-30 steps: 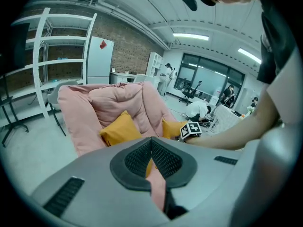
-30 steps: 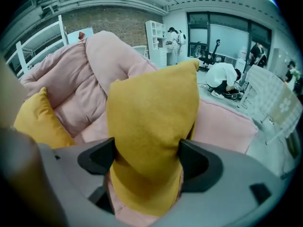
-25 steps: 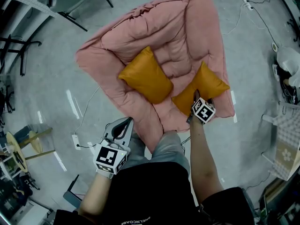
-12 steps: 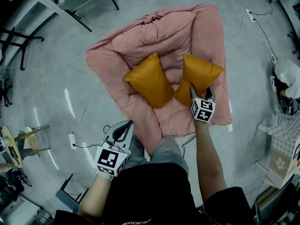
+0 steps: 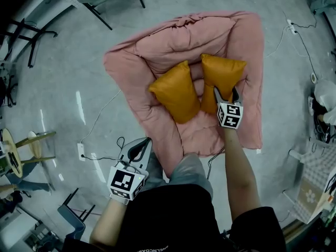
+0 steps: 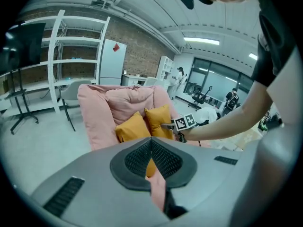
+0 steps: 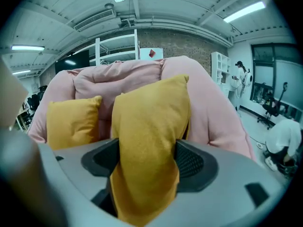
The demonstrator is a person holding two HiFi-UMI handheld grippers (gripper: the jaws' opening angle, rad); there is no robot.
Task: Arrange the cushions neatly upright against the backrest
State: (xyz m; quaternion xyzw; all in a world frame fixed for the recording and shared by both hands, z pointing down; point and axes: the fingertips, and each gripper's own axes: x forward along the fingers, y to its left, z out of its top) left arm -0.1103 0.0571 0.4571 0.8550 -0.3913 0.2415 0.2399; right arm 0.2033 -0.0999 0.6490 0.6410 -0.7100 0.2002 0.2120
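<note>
While we hold the left gripper point(image 5: 143, 145) back close to our body, its jaws are pressed together with nothing between them, so it plays no part at this point. Further out, the right gripper point(image 5: 224, 94) reaches over the front of the pink sofa chair point(image 5: 131, 70). Its jaws are spread wide and clamped on the lower edge of the right cushion point(image 5: 223, 73), and the mustard fabric bulges out between the pads point(image 7: 191, 162). That cushion stands on end on the seat, its top toward the backrest point(image 5: 178, 33). We judge it not yet settled, since the gripper has it in hand.

Just beside it, the left cushion point(image 5: 176, 91) is free of both grippers. It leans back on the seat at a slant to its neighbour, and we cannot tell whether the two touch.

We judge the task better than halfway, as both cushions are already up near the backrest. What is left, as we read it, is to press the right cushion back, let it go, and then square up the left cushion so the pair stands even.
</note>
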